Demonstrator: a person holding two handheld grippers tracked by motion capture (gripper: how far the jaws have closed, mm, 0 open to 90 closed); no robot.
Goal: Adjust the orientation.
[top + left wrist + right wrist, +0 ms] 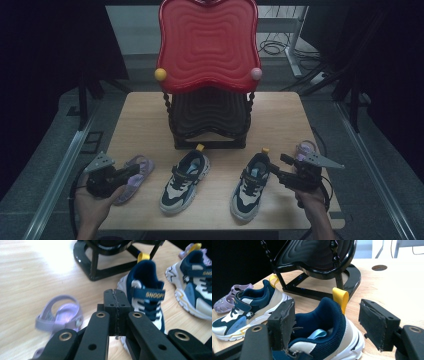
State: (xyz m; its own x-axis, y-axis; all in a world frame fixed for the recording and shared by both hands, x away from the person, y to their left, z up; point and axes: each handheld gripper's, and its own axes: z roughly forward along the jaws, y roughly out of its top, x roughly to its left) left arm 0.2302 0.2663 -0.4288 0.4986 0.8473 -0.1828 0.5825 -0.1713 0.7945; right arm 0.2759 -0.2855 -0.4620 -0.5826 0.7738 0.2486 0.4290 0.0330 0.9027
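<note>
Dim room, wooden desk (pixel 150 112) with two-tier rack (pixel 208 75) at 12 o'clock: right gripper (pixel 276 166) jaws released astride right sneaker (pixel 251 186) heel at 5 o'clock, likely to lift it; left gripper (pixel 131 172) clenched empty by lilac sandal (pixel 136 181) at 8

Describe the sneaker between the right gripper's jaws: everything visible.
The right sneaker is navy, cream and white, seemingly mesh with a padded collar, a yellow heel loop and a thick white sole. It stands upright on the wooden table, heel toward the black stand. The right gripper straddles its heel, jaws open; contact is unclear.
</note>
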